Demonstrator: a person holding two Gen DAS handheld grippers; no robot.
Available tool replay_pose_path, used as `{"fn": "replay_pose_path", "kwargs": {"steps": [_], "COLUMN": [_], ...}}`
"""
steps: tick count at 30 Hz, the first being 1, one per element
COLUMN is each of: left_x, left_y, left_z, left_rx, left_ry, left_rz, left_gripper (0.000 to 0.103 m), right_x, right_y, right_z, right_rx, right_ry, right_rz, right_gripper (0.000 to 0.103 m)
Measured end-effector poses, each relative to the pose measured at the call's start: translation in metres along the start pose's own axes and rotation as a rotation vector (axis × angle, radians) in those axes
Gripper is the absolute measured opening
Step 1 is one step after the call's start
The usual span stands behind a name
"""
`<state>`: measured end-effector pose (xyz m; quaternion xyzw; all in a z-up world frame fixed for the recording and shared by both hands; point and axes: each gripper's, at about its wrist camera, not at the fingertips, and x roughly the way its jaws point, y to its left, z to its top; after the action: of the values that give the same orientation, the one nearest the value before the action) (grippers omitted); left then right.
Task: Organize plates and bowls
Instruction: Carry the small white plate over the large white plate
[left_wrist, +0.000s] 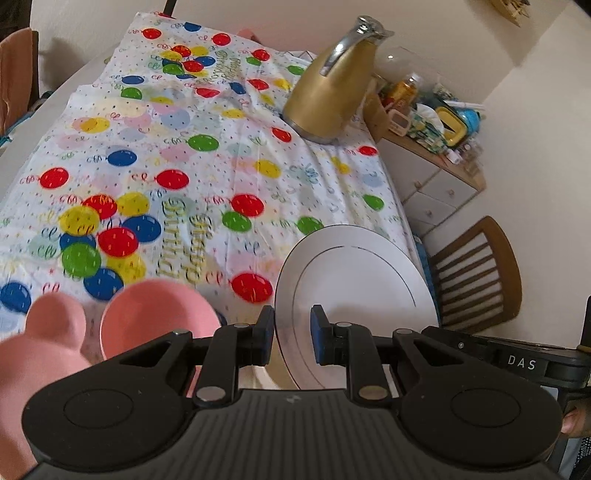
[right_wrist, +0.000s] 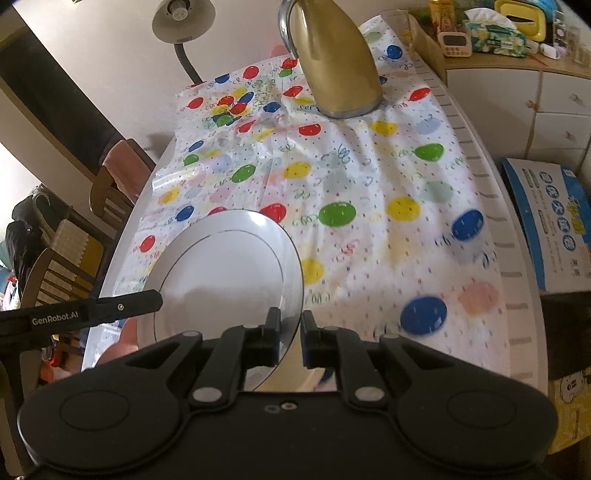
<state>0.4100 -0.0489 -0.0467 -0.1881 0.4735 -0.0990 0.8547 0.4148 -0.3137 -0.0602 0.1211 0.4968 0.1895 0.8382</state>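
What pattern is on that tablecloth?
The tablecloth is white with red, blue, green and yellow balloons, plus tiny dots and curly streamers. The left wrist view shows it best.

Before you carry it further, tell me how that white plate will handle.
The white plate looks rigid and glazed, so probably slippery in a pinch. The right gripper and left gripper clamp only its thin rim, so it may tilt. Likely breakable if dropped.

Left wrist: looks steeply down along its fingers (left_wrist: 266, 332), close over the tablecloth (left_wrist: 207, 155)
Right wrist: same downward tilt, further right
Shared: white plate (left_wrist: 354, 273) (right_wrist: 225, 266), gold jug (left_wrist: 328, 92) (right_wrist: 336, 59), tablecloth
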Motion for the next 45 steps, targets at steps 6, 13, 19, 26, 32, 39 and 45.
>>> {"fn": "replay_pose_path", "kwargs": {"steps": [6, 13, 19, 26, 32, 39, 45], "left_x": [-0.025, -0.051, -0.066, -0.074, -0.074, -0.062, -0.047], "left_y": [-0.011, -0.022, -0.031, -0.038, -0.047, -0.049, -0.047], "left_z": [-0.038, -0.083, -0.119, -0.158, -0.188, -0.22, -0.241], "left_rx": [0.03, 0.062, 0.091, 0.121, 0.153, 0.171, 0.176], "left_ry": [0.018, 0.032, 0.051, 0.085, 0.118, 0.173, 0.211], "left_rz": [-0.012, -0.023, -0.029, -0.036, -0.042, -0.04, -0.036], "left_gripper": [0.02, 0.02, 0.02, 0.02, 0.02, 0.02, 0.02], "right_x": [-0.028, -0.06, -0.082, -0.101, -0.11, -0.111, -0.105], "right_y": [0.003, 0.008, 0.007, 0.004, -0.008, -0.023, -0.032], "right_z": [-0.04, -0.09, -0.133, -0.176, -0.209, -0.242, -0.263], "right_rx": [0.021, 0.048, 0.084, 0.113, 0.158, 0.202, 0.217], "right_ry": [-0.013, -0.031, -0.039, -0.052, -0.047, -0.037, -0.019], "right_rz": [-0.013, -0.029, -0.037, -0.056, -0.071, -0.086, -0.106], "right_gripper": [0.01, 0.01, 0.01, 0.01, 0.01, 0.01, 0.01]}}
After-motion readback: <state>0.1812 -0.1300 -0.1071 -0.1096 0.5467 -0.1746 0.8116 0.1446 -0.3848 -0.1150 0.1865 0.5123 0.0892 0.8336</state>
